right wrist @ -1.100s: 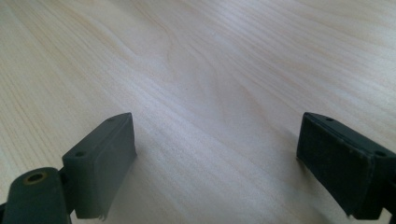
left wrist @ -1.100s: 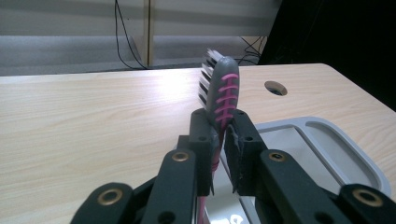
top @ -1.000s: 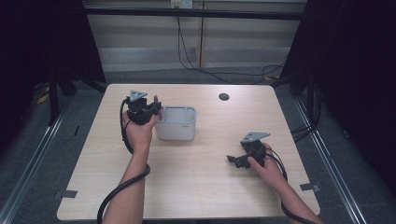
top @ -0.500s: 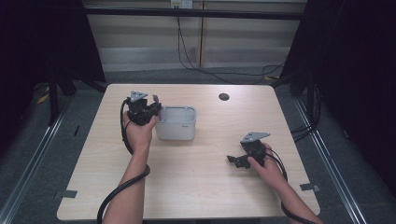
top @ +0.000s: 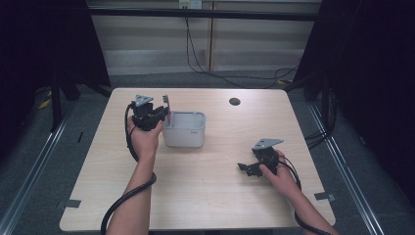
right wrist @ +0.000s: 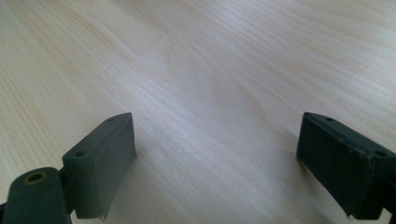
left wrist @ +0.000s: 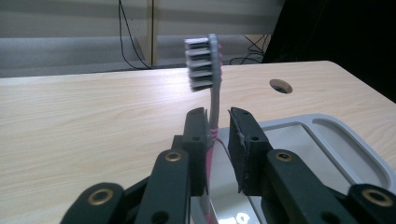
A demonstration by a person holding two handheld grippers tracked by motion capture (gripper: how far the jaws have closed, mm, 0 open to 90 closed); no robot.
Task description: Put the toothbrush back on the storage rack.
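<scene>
A grey and pink toothbrush (left wrist: pixel 212 60) stands upright over the left end of a grey plastic holder (top: pixel 186 114), bristles at the top. My left gripper (left wrist: pixel 218 122) has its jaws on either side of the handle, and they have just been opening. The handle leans on the left pad, and a gap shows at the right pad. In the high view the left gripper (top: pixel 163 116) sits at the holder's left rim, with the toothbrush (top: pixel 166 105) sticking up from it. My right gripper (top: pixel 245 169) rests low over the bare table at the right, jaws wide apart (right wrist: pixel 215 154) with nothing between them.
The grey holder (left wrist: pixel 327 135) has shallow compartments. A round cable hole (top: pixel 234 102) lies in the tabletop behind it. The wooden table (top: pixel 205 196) ends in a drop on all sides, and cables trail from both grippers.
</scene>
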